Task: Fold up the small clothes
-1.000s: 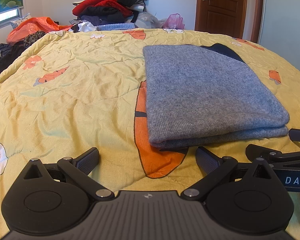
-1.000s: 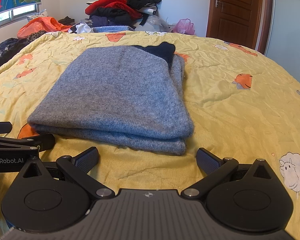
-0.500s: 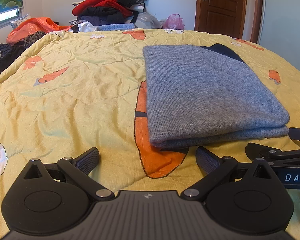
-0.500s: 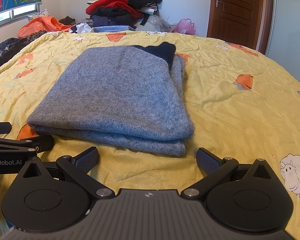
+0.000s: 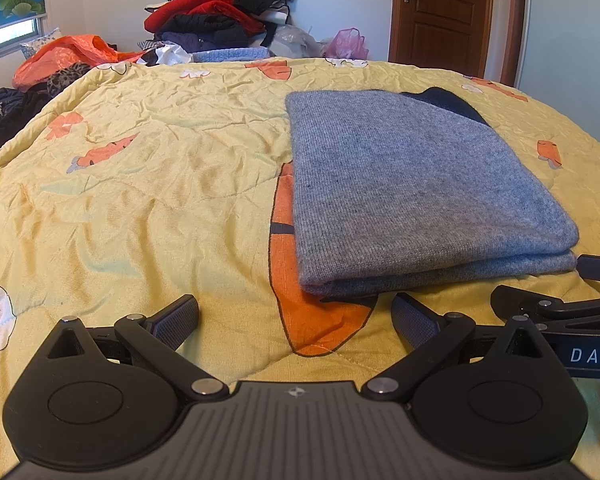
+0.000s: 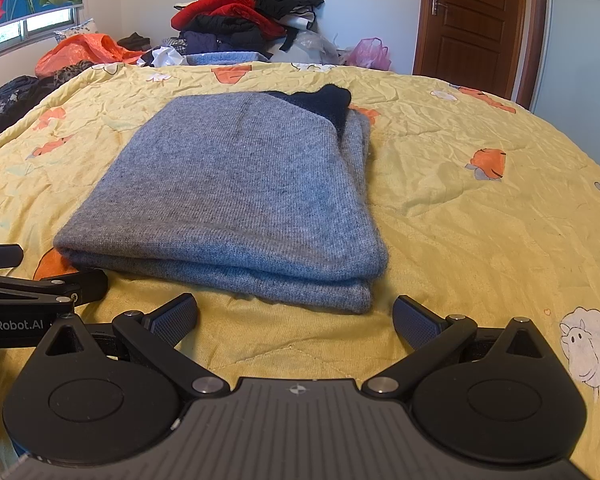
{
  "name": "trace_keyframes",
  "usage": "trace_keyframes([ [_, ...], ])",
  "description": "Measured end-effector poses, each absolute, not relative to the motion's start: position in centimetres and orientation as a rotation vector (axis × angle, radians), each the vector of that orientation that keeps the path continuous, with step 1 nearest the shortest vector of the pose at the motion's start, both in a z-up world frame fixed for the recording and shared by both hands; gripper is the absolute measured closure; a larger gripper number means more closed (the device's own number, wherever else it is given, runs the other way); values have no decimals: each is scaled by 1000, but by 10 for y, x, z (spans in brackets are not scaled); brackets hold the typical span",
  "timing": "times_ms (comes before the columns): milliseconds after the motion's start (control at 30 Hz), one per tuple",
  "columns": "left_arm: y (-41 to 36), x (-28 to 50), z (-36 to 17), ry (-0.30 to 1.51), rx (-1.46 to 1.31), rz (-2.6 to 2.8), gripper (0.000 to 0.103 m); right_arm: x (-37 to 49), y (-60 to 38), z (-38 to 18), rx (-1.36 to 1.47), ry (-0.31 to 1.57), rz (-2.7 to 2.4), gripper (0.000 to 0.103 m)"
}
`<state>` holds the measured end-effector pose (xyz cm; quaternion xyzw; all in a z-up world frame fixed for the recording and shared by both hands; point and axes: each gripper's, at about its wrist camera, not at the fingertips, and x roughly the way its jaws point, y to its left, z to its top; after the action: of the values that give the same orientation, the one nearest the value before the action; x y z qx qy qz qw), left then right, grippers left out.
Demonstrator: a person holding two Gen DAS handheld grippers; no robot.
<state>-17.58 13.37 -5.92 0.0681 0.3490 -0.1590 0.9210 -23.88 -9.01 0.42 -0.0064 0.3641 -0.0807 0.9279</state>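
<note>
Left gripper [image 5: 295, 316] is sitting with jaws spread wide, gripping nothing. Right gripper [image 6: 295, 316] is doing the same, jaws wide, nothing between them. Folded grey sweater [image 6: 236, 196] is lying flat just ahead of both jaw pairs, not touching either, in 2 visible layers on the yellow quilt [image 5: 140, 200]. Clothes pile [image 6: 244, 16] is sitting far beyond, wooden door [image 5: 444, 16] further right.

A yellow quilt [image 5: 148, 208] spreads before a clothes heap [image 5: 220, 12] and wooden door [image 6: 472, 20].
</note>
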Motion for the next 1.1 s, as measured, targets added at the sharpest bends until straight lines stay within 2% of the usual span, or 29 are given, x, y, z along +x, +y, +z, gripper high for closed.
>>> trace_keyframes([
  [1100, 132, -174, -58, 710, 153, -331, 0, -239, -90, 4, -13, 746, -166, 0],
])
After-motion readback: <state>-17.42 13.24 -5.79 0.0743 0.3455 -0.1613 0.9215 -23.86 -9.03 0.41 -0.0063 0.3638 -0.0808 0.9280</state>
